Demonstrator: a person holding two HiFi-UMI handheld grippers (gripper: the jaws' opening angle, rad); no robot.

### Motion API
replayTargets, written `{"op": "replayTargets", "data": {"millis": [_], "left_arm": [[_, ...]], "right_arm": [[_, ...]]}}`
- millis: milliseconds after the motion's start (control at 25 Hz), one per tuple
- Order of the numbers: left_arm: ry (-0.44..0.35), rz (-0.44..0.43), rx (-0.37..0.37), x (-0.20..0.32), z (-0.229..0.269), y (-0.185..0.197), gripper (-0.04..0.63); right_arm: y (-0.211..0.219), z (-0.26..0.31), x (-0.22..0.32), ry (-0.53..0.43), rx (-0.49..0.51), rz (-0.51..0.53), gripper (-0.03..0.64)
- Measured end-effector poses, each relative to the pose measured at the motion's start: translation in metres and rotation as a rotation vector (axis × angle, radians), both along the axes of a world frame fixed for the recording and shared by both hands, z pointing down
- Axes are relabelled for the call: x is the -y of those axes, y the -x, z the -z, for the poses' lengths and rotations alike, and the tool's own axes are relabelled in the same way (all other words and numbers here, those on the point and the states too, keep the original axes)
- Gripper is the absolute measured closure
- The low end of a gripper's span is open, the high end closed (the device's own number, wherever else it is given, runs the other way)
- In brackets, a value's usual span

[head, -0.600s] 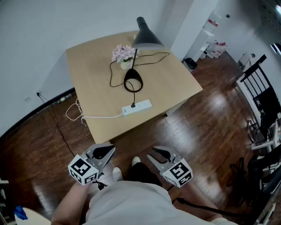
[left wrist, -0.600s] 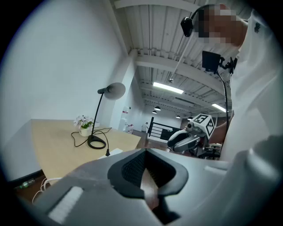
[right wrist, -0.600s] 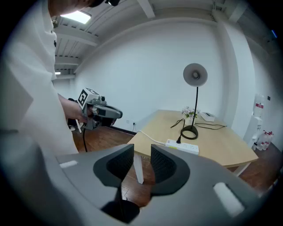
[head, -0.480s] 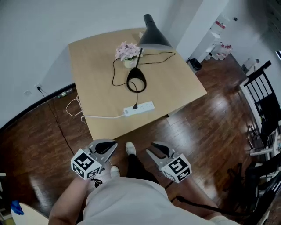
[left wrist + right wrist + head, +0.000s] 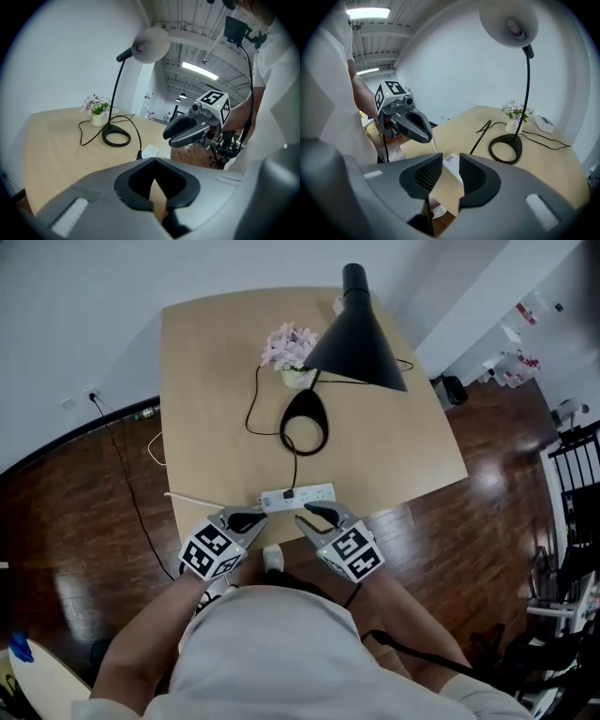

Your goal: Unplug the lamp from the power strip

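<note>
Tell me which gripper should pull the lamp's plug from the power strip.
Right, probably. The right gripper hangs with jaws apart, the power strip in line between them, near the plug. The left gripper has its jaws together.

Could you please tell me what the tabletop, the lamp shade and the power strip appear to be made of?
Tabletop: probably wood or wood-look laminate, matte; an even pale tan with no glare.
Lamp shade: likely painted metal, though plastic is possible; a smooth, matte black cone.
Power strip: white moulded plastic, judging by its smooth, uniform casing.
</note>
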State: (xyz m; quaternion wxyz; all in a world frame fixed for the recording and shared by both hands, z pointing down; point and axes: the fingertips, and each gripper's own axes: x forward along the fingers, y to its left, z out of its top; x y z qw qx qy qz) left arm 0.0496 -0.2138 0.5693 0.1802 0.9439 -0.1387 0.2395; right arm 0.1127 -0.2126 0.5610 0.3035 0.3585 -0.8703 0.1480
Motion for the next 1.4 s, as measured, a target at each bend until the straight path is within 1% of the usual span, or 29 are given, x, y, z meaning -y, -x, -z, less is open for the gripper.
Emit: {"op": "replayTargets", "data": {"millis": [120,240,360,520,680,800,920,1120,1280,1400], "left_arm": [[0.021,-0.013,0.068,0.017,-0.027,-0.019,0.594],[0.048,-0.034,0.126,0.025,-0.051,-0.028,0.595],[0.083,-0.065,0.15,0.028,-0.067,-0.037,0.595],[0.116,-0.107,0.174,0.027,-0.079,-0.045,0.595],[0.132,-0.145,0.206,0.024,-0.091,-0.05,0.595],[0.121,-0.163,0.231,0.019,-0.096,-0.051,0.595],[0.093,-0.174,0.271,0.017,-0.103,-0.051,0.594],[0.118,-0.169,0.262,0.018,-0.098,-0.051,0.594],[0.125,-0.161,0.255,0.019,-0.098,-0.05,0.594],[0.126,-0.159,0.24,0.02,-0.097,-0.053,0.594]], "right_arm": [[-0.006,-0.025,0.03,0.027,-0.026,0.062,0.5],[-0.004,-0.049,0.046,0.069,-0.078,0.154,0.5],[0.001,-0.07,0.05,0.074,-0.133,0.268,0.5],[0.011,-0.079,0.055,0.079,-0.148,0.383,0.503],[0.016,-0.081,0.052,0.078,-0.16,0.463,0.552],[0.017,-0.08,0.05,0.078,-0.151,0.467,0.554],[0.02,-0.069,0.054,0.065,-0.113,0.451,0.554],[0.018,-0.053,0.074,0.029,-0.083,0.396,0.554],[0.006,-0.063,0.091,0.033,-0.11,0.355,0.554],[0.002,-0.079,0.094,0.056,-0.139,0.362,0.554]]}}
